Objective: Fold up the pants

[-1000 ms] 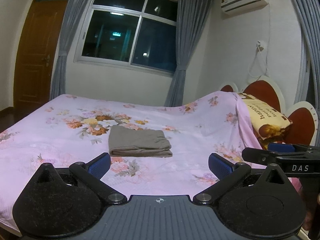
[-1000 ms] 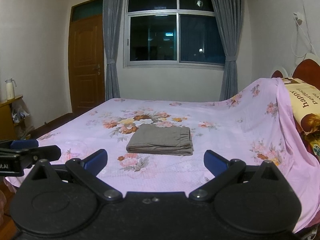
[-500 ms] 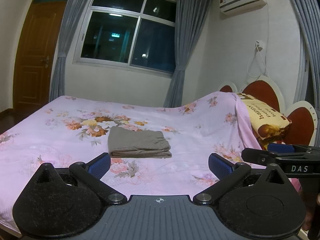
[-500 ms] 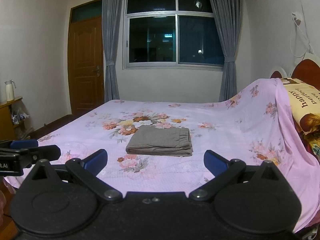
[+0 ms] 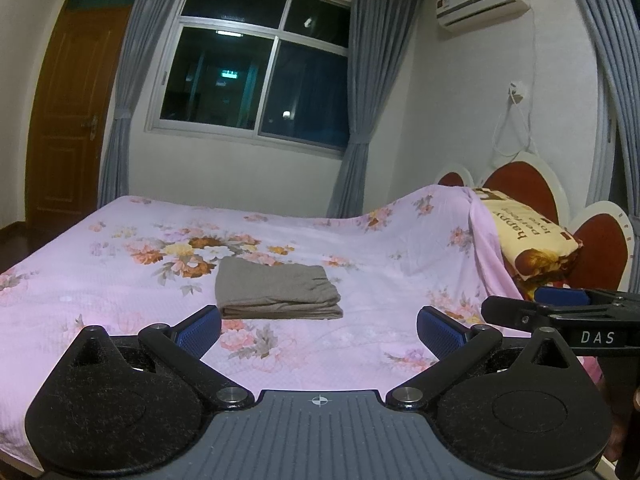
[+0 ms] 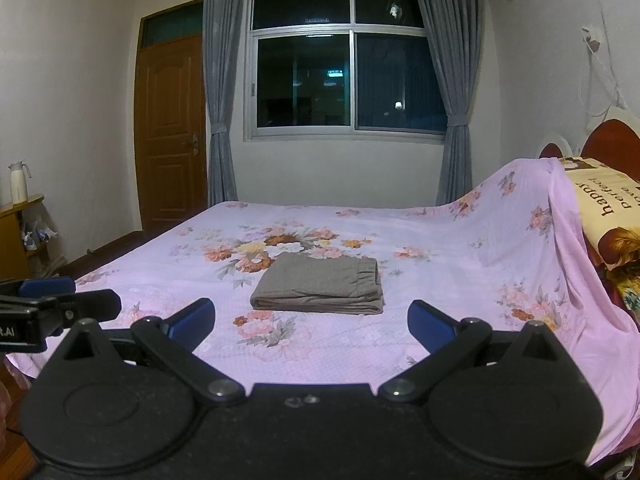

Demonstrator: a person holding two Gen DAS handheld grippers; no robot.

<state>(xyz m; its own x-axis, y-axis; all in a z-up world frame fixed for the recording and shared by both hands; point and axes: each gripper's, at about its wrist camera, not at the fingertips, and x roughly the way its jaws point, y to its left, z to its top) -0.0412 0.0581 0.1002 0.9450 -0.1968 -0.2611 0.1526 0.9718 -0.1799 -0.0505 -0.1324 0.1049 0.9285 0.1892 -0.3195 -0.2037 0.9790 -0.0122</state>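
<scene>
Still folded pants (image 5: 276, 293), no change vs. before.

Grey-brown pants (image 5: 276, 292); pink sheet (image 5: 100, 288) with orange and white flowers; grey curtains (image 6: 224, 92); brown door (image 6: 170, 132); blue finger pads (image 6: 192, 318).

From my seat both feeds look dim and a little grainy, lit by soft indoor light from above that leaves only a thin shadow under the near edge of the folded pants (image 5: 276, 292) and no glare on the bed (image 5: 120, 280). The window (image 6: 348, 60) at the far wall is black with night and mirrors a few small lamp reflections. Fisheye bending bows the curtains (image 5: 600, 40) and door (image 6: 172, 132) toward the edges, the corners fall to black, and focus holds fairly sharp from near to far.
</scene>
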